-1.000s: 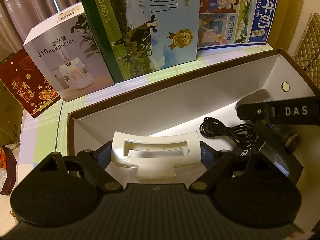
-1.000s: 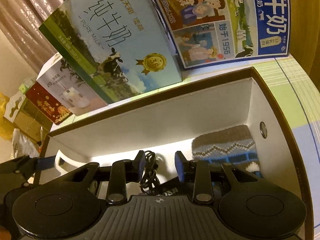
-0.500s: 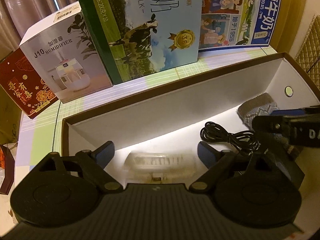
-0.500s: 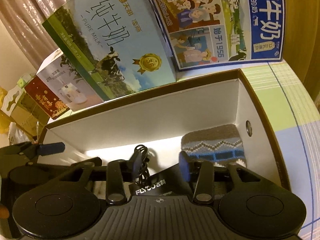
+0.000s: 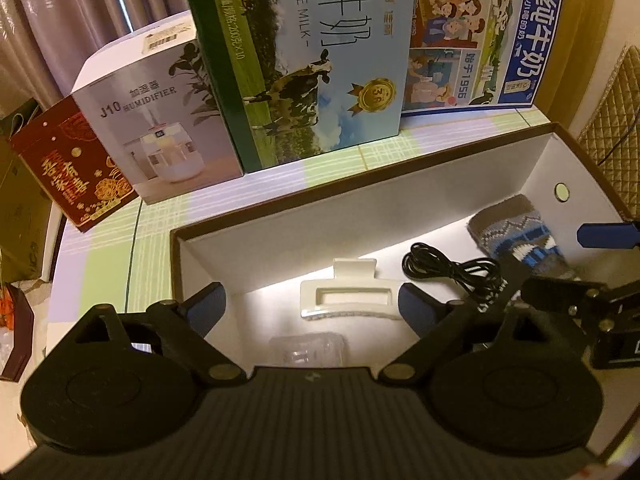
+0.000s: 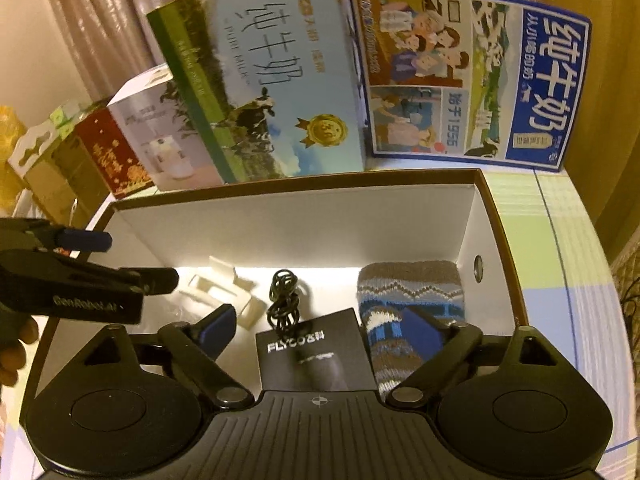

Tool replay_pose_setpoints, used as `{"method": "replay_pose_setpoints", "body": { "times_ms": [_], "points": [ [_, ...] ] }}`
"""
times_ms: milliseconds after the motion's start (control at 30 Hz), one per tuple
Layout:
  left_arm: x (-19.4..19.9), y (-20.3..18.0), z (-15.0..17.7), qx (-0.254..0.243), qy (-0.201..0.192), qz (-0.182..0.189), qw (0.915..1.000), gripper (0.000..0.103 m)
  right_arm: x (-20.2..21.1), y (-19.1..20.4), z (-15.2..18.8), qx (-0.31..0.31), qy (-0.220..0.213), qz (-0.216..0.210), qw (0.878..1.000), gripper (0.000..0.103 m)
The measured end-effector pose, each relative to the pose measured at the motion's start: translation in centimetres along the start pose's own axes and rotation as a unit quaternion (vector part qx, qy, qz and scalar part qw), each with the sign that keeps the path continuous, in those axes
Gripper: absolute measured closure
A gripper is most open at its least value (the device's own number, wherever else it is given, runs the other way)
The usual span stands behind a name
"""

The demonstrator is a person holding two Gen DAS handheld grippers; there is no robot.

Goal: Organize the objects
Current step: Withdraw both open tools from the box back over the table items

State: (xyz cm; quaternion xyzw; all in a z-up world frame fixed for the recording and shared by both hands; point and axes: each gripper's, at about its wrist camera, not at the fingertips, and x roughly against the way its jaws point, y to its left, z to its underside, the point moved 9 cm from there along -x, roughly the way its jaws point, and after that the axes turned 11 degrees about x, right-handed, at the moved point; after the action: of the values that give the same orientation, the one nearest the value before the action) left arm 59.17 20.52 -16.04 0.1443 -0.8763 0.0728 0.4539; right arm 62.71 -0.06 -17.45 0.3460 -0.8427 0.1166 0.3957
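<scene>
Left claw (image 5: pixel 312 304) spread wide, empty, white hair clip (image 5: pixel 350 298) lying crosswise just ahead; right claw (image 6: pixel 320 332) also spread.

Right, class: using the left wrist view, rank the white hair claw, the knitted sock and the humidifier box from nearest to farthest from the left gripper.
1. White hair claw: in the box, just ahead of the open left gripper.
2. Knitted sock: at the box's right end.
3. Humidifier box: outside, back left on the table.

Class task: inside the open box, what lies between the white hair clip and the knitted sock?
A coiled black cable lies between the white hair clip and the knitted sock, apart from both; the right wrist view shows it best.
</scene>
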Motion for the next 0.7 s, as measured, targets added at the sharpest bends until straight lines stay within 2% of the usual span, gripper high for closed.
{"method": "replay_pose_setpoints", "body": {
  "times_ms": [700],
  "points": [
    [8.0,-0.5,4.2,0.029,0.001,0.021,0.9994,0.011,7.1,2.3,1.7,0.008,-0.031,-0.004,0.999,0.01]
  ]
}}
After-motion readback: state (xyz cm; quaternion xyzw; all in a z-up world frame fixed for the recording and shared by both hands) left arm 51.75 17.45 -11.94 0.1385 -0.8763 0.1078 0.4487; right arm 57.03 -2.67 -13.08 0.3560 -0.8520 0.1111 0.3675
